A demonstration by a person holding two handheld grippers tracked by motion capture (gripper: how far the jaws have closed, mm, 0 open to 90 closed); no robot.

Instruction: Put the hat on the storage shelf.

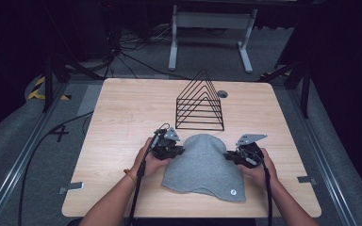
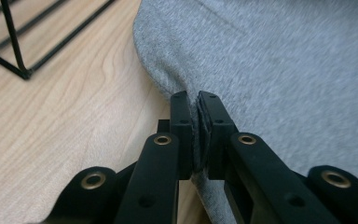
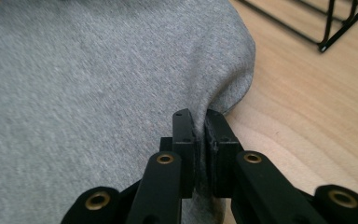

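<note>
On the table (image 1: 122, 108), both grippers pinch the grey hat (image 1: 202, 165) (rack (image 1: 199, 103) empty).

Grey beanie (image 1: 203, 165) flat on desk (image 1: 118, 117); left gripper (image 1: 175, 151) and right gripper (image 1: 232, 157) at its edges; black wire rack (image 1: 199, 102) behind.

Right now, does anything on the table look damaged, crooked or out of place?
Nothing stands out. The grey beanie lies flat on the table, and the left gripper and right gripper each pinch one side edge, which puckers the fabric slightly there. The black wire rack stands upright behind it, apart from it.
</note>
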